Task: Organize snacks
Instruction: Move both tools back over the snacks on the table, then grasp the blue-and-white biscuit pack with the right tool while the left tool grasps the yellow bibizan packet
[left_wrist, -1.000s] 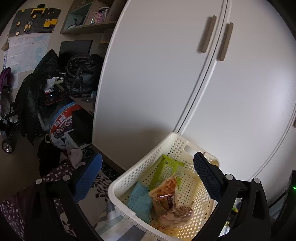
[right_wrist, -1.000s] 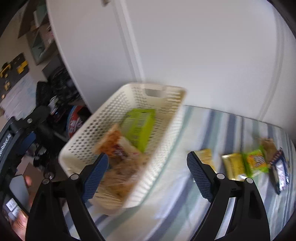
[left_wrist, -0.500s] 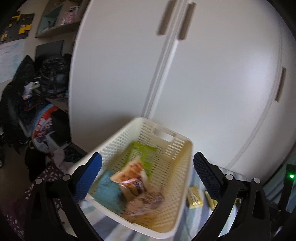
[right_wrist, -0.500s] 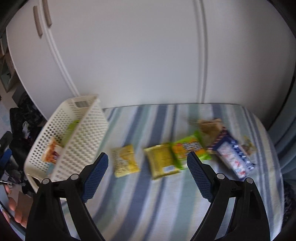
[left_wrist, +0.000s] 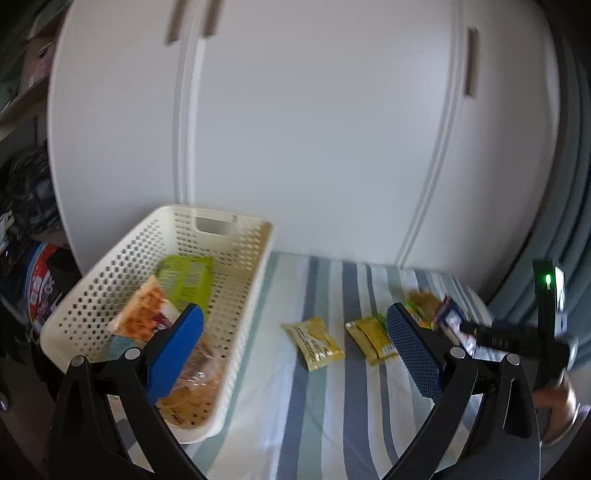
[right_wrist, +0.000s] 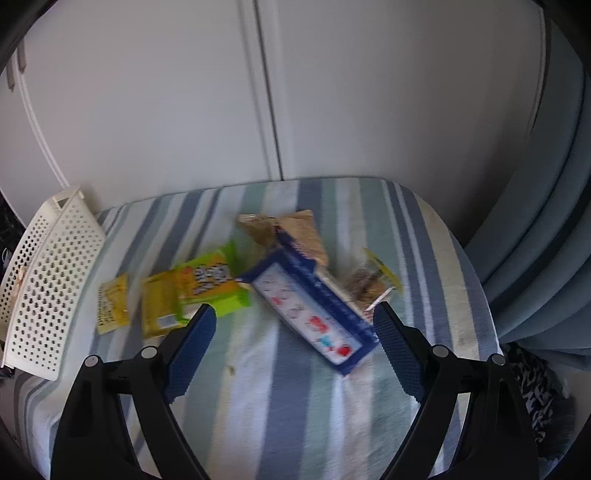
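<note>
A cream perforated basket (left_wrist: 236, 280) stands at the left end of a striped surface (left_wrist: 332, 406) and holds several packets, among them a green one (left_wrist: 186, 275) and an orange one (left_wrist: 142, 314). The basket's outer wall (right_wrist: 51, 280) shows at the left edge of the right wrist view. Loose on the stripes lie two yellow packets (right_wrist: 112, 304) (right_wrist: 159, 306), a green-and-orange packet (right_wrist: 210, 284), a long blue packet (right_wrist: 314, 308), a brown bag (right_wrist: 291, 232) and a small clear-wrapped snack (right_wrist: 369, 286). My left gripper (left_wrist: 295, 350) is open over the basket's right wall. My right gripper (right_wrist: 293, 354) is open just short of the blue packet.
White wardrobe doors (left_wrist: 314, 129) rise right behind the striped surface. A blue curtain (right_wrist: 535, 240) hangs at the right. Dark bags and clutter (left_wrist: 26, 206) sit on the floor to the left. A hand (left_wrist: 557, 410) grips the other gripper's handle at the right edge.
Both views have swung to the right. The basket has slid to the left of each frame and the loose packets have come into view. Both grippers stay open and empty.
</note>
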